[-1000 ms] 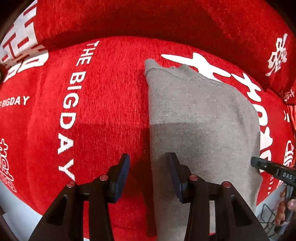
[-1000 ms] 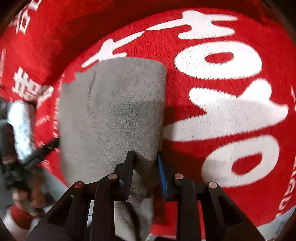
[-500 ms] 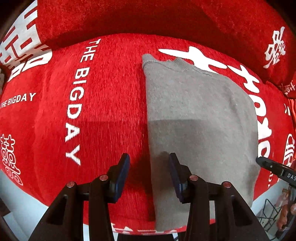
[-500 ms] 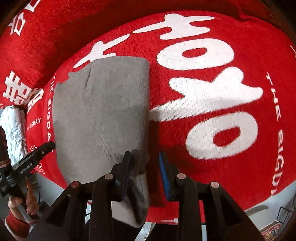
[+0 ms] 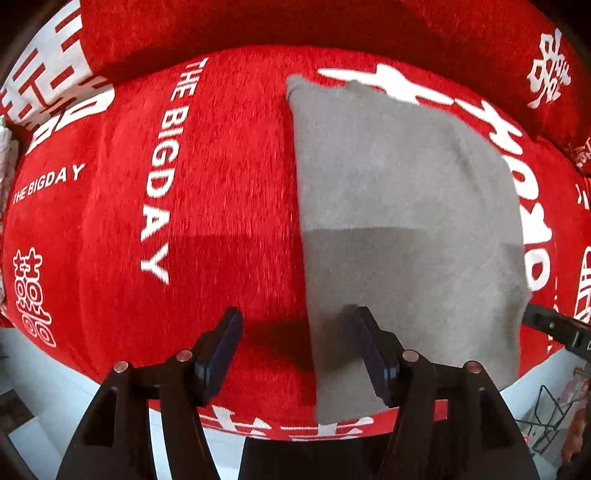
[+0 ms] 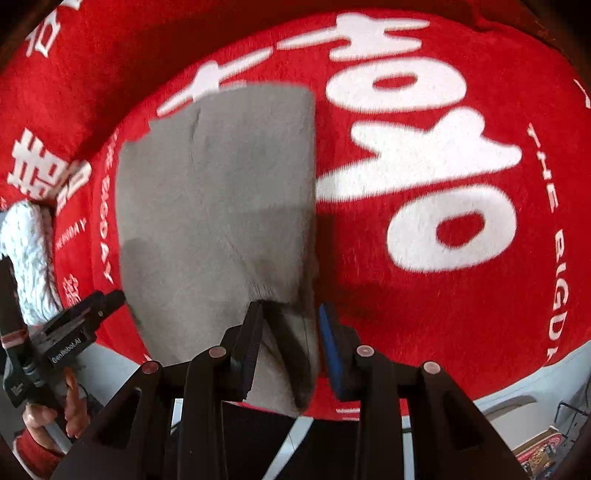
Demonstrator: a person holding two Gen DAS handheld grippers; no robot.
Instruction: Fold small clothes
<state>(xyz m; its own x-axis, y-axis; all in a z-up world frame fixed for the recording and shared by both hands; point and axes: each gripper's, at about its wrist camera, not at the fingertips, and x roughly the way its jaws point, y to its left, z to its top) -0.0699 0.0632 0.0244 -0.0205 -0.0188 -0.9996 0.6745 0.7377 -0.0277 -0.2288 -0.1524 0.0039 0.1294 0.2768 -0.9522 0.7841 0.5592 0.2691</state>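
Observation:
A grey folded garment lies flat as a long rectangle on the red blanket. My left gripper hangs over its near left edge, jaws opening; the right finger is above the cloth, the left above bare blanket, neither pressing. In the right wrist view the garment fills the left half. My right gripper stands slightly open around its near right corner, a red gap showing beside the blue pad. Each gripper shows in the other's view: the left gripper and the right gripper.
The red blanket bears large white lettering and covers a cushioned seat with a back cushion. A white knitted item lies at the far left. A hand holds the left tool. Pale floor and a wire basket lie below.
Both grippers have drawn back and up from the garment. The left jaws have widened. The right jaws, earlier pinched on the cloth's corner, have parted.

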